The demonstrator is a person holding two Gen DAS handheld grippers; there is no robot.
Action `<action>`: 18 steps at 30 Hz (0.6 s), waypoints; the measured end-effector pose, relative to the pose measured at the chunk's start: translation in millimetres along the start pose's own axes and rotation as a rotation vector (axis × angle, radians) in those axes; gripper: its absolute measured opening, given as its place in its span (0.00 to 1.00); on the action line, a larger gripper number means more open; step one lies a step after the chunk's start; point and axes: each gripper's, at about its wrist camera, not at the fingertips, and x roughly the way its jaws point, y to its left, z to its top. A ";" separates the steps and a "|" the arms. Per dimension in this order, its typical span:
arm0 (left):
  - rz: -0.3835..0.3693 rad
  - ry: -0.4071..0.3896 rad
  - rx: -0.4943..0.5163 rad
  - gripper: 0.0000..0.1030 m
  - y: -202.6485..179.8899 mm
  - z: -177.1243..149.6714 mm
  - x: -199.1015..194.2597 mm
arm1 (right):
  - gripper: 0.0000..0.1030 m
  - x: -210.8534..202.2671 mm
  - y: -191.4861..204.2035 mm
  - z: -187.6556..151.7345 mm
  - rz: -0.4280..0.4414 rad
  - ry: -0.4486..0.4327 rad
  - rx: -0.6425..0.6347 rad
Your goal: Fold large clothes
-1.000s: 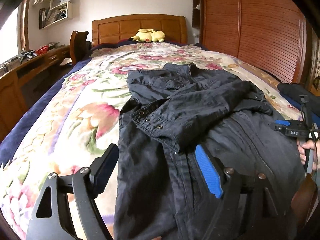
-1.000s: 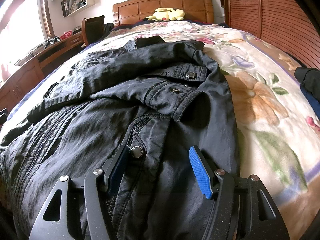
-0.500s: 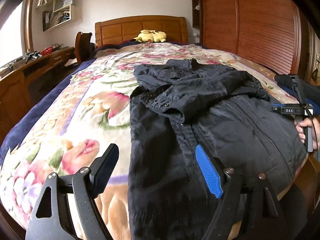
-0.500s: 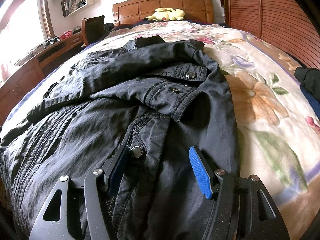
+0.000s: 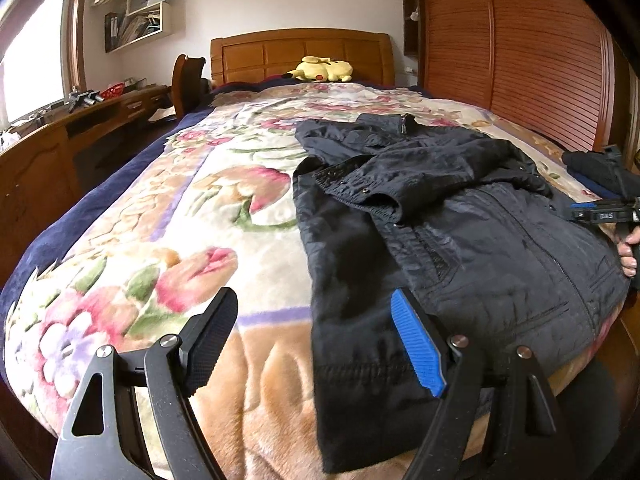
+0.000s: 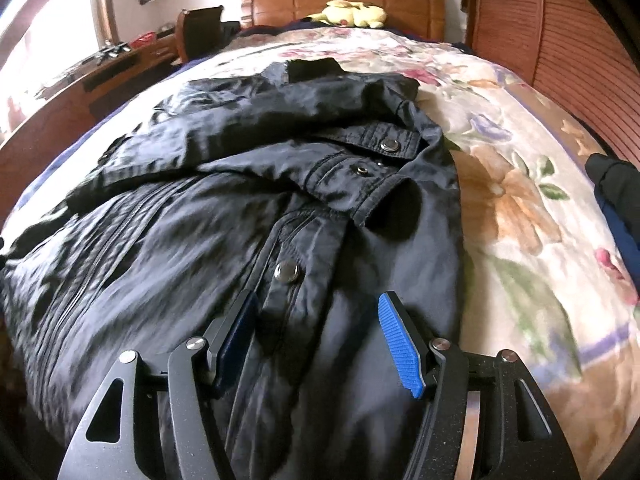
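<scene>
Your dark navy jacket (image 5: 460, 240) lies spread on the floral blanket (image 5: 180, 240) of the bed, over toward the bed's right side and reaching its foot edge, with the collar pointing to the wooden headboard (image 5: 300, 54). Both sleeves are folded in across the chest, cuffs with metal snaps lying on top, and the front zip runs down toward the hem. Your left gripper (image 5: 316, 344) hangs above the foot edge with its jaws wide apart: the black finger sits over bare blanket, the blue-padded finger (image 5: 418, 346) over the jacket's left hem edge, and nothing is pinched between them. Your right gripper (image 6: 320, 340) hovers low over the jacket's lower front near a snap button (image 6: 286, 271); its jaws stand moderately apart with cloth under the gap, and the pads do not press on it. In the left wrist view that right gripper shows at the bed's right edge, with your hand (image 5: 630, 250) around its handle. A yellow plush toy (image 5: 322, 70) rests against the headboard, a pile of dark clothing (image 6: 616, 200) sits on the bed's right edge, and a wooden desk (image 5: 60, 148) runs along the left wall
</scene>
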 end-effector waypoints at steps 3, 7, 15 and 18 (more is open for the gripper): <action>0.004 0.004 -0.002 0.78 2.1 -5.7 -1.3 | 0.63 -18.6 -4.1 -10.0 -0.014 -0.015 -0.003; 0.007 0.010 -0.009 0.78 6.3 -13.2 -3.9 | 0.63 -39.8 -2.2 -27.8 -0.041 -0.017 -0.048; 0.045 0.011 0.000 0.78 7.7 -17.6 -7.2 | 0.69 -69.7 0.0 -52.0 -0.024 0.001 -0.049; 0.048 0.015 0.004 0.78 7.7 -20.3 -7.1 | 0.69 -76.1 2.6 -57.7 -0.041 0.006 -0.068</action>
